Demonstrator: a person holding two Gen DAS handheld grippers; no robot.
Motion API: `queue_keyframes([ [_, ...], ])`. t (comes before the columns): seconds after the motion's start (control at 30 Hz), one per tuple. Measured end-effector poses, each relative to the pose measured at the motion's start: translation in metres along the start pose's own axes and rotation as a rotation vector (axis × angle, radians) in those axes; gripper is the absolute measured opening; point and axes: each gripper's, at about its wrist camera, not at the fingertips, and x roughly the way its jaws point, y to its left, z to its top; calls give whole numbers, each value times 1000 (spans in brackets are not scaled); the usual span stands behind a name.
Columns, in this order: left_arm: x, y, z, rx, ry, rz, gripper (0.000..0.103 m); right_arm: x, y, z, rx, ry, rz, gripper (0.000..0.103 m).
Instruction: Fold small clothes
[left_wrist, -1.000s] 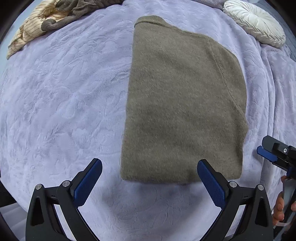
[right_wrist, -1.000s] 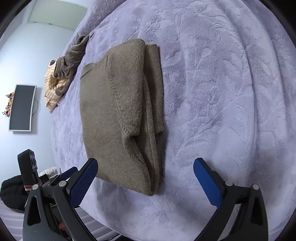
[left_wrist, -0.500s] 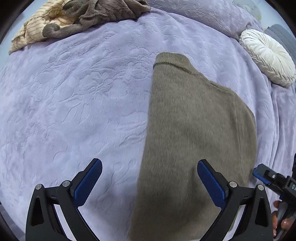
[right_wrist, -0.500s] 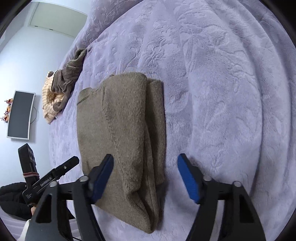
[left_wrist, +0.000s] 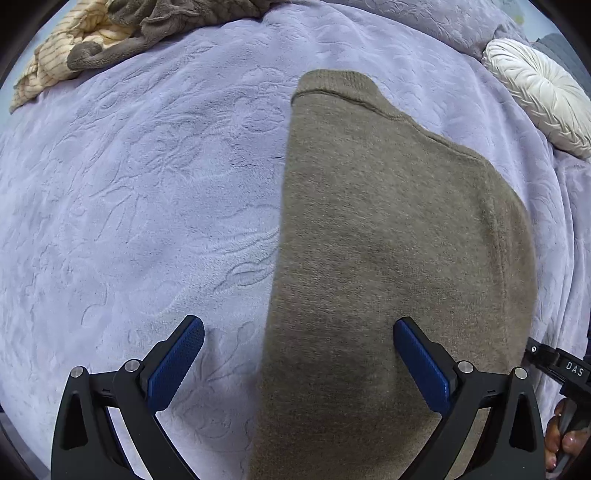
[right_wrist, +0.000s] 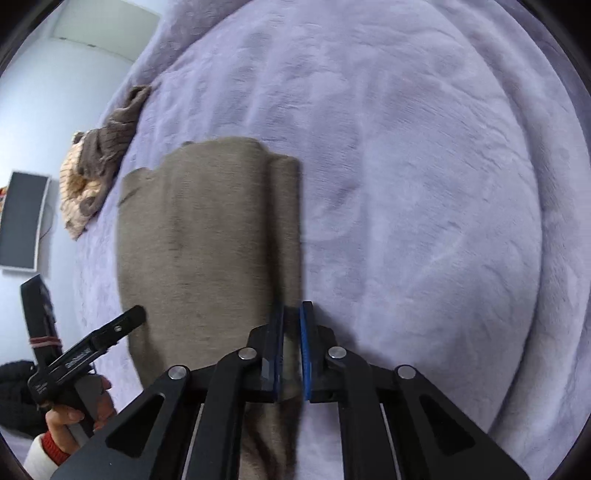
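The right gripper (right_wrist: 291, 354) is pinched on the right-hand edge of the sweater (left_wrist: 388, 258), near its close end, with the knit caught between its blue pads (right_wrist: 306, 354). The left gripper (left_wrist: 297, 363) is spread wide over the sweater's near left edge: one pad (left_wrist: 175, 363) over the blanket (left_wrist: 129, 221), the other over the knit, gripping nothing. The sweater (olive-brown, folded into a long strip) lies flat on the lavender blanket, collar at the far end. Beyond the sweater's collar to the left sits a pile of clothes (left_wrist: 92, 40); to the far right of the sweater rests a round white cushion (left_wrist: 539, 92).
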Motion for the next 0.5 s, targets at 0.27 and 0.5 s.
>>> queue_keyframes([
  [0.27, 5, -2, -4, -21, 9, -20, 103, -19, -32, -19, 88, 25, 193, 53],
  [0.5, 0, 4, -7, -45, 28, -125, 103, -14, -15, -5, 54, 18, 289, 68],
])
